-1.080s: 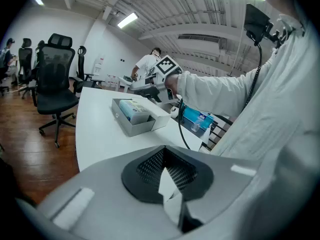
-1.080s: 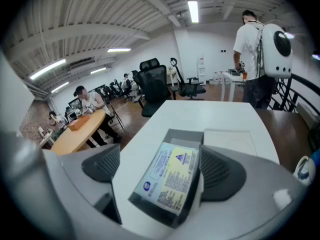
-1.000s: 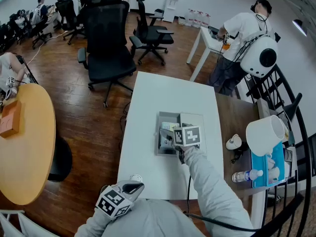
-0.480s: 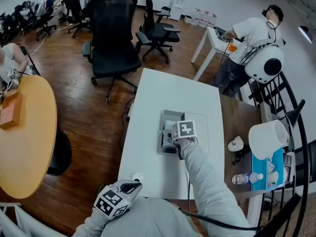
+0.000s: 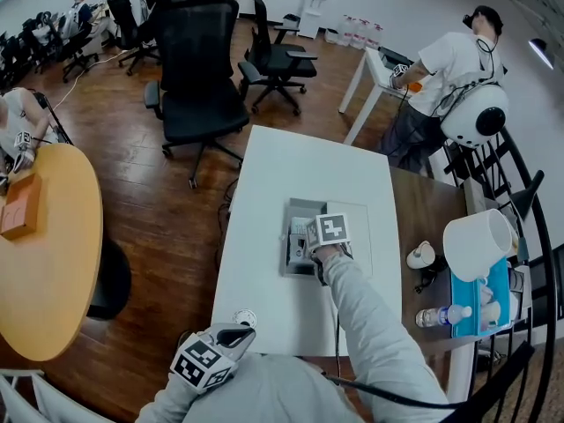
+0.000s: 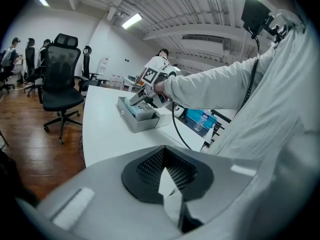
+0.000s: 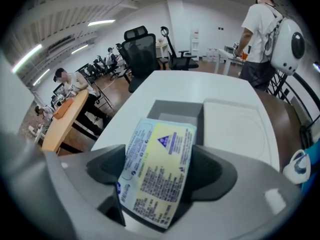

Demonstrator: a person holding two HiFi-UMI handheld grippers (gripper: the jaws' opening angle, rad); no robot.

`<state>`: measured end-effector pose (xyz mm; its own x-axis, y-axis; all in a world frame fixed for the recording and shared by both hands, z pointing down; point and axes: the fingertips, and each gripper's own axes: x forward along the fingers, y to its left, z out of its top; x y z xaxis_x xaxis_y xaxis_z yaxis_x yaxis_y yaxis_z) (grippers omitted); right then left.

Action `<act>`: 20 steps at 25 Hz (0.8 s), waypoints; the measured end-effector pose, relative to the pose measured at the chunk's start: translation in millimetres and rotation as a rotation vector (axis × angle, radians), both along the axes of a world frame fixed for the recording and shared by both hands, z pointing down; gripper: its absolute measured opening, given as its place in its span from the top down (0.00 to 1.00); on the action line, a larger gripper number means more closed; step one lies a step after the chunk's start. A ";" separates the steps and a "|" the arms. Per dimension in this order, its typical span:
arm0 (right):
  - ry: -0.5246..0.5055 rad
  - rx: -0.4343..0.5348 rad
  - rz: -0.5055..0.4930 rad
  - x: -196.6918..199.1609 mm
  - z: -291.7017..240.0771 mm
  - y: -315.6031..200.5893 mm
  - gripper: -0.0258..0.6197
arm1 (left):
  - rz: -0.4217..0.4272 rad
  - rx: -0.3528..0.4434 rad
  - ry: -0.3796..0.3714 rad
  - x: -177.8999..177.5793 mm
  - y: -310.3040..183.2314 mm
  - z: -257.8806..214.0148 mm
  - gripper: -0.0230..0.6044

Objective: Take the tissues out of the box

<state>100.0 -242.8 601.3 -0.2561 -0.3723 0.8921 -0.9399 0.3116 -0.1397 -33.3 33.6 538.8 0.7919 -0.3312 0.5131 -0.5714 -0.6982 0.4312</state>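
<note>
A grey box (image 5: 296, 206) stands open on the white table (image 5: 308, 161), its pale lid (image 5: 359, 229) lying flat to its right. My right gripper (image 5: 306, 238) reaches down into the box. In the right gripper view a printed tissue pack (image 7: 159, 169), yellow and pale blue, stands tilted between the jaws of the right gripper (image 7: 157, 180). The jaws are closing, and both pads touch the pack above the box (image 7: 175, 110). My left gripper (image 5: 211, 356) hangs off the table's near edge. In its own view the left gripper (image 6: 167, 184) looks shut, with a thin white sliver at the seam.
A small round object (image 5: 245, 317) lies at the table's near edge. Black office chairs (image 5: 198, 77) stand beyond the table, and a round wooden table (image 5: 44, 245) lies to the left. To the right, a side table holds a white lampshade (image 5: 476, 241) and a bottle (image 5: 439, 315). A person (image 5: 441, 64) stands behind.
My right gripper has settled a little further over the box and stays there. The left gripper has hardly moved.
</note>
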 end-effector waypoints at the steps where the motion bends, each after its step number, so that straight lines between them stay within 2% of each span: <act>1: -0.005 0.018 -0.010 1.1 -4.7 -0.8 0.31 | 0.003 -0.001 -0.002 0.2 0.5 -0.1 0.94; 5: -0.074 0.138 -0.102 -3.0 -54.3 -1.4 0.32 | 0.015 0.000 -0.004 0.0 0.5 -0.3 0.94; 7: -0.119 0.228 -0.228 -8.8 -97.2 12.5 0.31 | 0.026 0.004 -0.006 3.0 1.8 0.2 0.94; 9: -0.161 0.308 -0.395 -15.5 -143.8 44.3 0.31 | 0.036 0.005 -0.009 6.7 2.9 1.1 0.94; 11: -0.179 0.338 -0.546 -19.4 -178.2 88.6 0.32 | 0.042 0.002 -0.009 9.5 3.5 2.1 0.94; 14: -0.145 0.286 -0.705 -17.1 -176.1 152.3 0.31 | 0.049 -0.005 -0.010 13.5 4.3 2.3 0.94; 18: -0.002 0.146 -0.830 -3.7 -103.0 200.4 0.31 | 0.077 -0.001 -0.021 25.0 8.3 2.5 0.94; 20: 0.034 0.095 -0.904 -4.1 -71.1 216.3 0.31 | 0.090 0.004 -0.029 29.6 11.4 2.6 0.94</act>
<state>95.9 -26.5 530.2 -0.4601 -0.1150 0.8804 -0.3349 0.9408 -0.0521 -3.7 45.0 541.4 0.8031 -0.2614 0.5354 -0.5188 -0.7486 0.4127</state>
